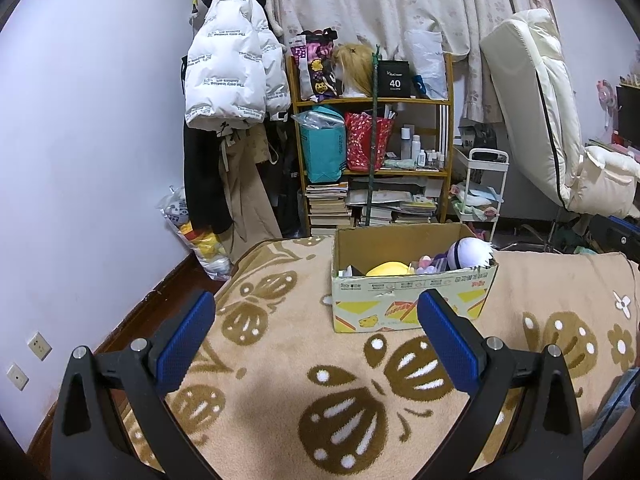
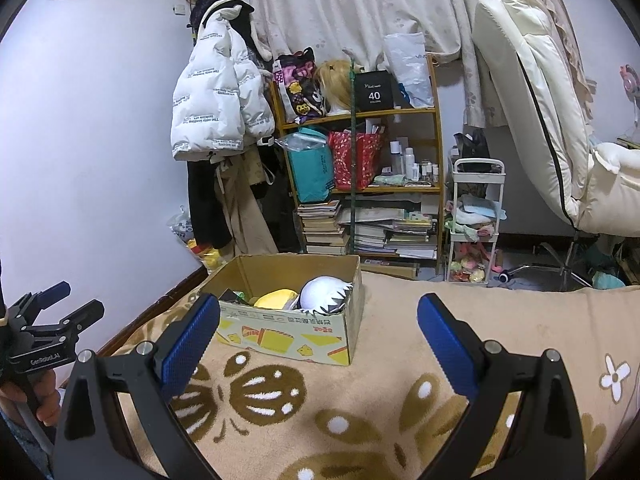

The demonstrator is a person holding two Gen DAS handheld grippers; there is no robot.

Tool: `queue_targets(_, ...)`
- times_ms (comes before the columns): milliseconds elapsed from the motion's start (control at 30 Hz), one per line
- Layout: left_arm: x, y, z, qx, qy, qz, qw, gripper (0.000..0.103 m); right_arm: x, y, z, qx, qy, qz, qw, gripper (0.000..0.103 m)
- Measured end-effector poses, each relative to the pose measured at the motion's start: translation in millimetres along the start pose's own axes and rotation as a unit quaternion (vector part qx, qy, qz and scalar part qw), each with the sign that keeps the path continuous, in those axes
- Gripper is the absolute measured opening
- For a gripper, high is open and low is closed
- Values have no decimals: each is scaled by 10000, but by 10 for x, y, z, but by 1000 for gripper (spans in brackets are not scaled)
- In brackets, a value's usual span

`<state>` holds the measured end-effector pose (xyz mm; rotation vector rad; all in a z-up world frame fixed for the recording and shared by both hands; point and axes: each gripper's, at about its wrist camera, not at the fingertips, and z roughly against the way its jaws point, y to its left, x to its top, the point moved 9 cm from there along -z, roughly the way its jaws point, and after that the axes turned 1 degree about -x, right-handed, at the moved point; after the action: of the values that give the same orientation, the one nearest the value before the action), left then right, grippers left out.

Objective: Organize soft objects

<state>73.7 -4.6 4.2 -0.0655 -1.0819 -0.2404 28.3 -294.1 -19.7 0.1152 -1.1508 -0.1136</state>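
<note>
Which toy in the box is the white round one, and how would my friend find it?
Start at the beige blanket with brown butterflies, where a cardboard box sits open. Inside, at the right end, lies the round white plush. It sits beside a yellow plush, but only it is white with a jagged, spiky dark edge.

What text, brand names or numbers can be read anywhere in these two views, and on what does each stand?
"40" over a small word, probably "COLORS": black box on the wooden shelf's top tier.
"GenRobot.AI": black body of the left gripper, seen in the right wrist view.
"The only leading fashion art": repeated print on the white puffer jacket.
Printing on the yellow-and-white cardboard box: not legible.
Bottle labels and book spines: too small.
</note>
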Motion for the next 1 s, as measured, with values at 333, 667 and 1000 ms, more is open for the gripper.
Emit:
queue_targets(333, -32, -48, -12, -34, 37, -135, 9999, 100, -6, -23, -1, 4, 8, -4, 10000, 103)
queue_targets(667, -69, -97, -22, -1, 45, -289, 9996, 100, -26, -34, -6, 1, 27, -4, 10000, 103)
queue_targets(1000, -64, -75, -27, 46, 55, -271, 9996, 100, -23, -39, -5, 8, 32, -5, 10000, 103)
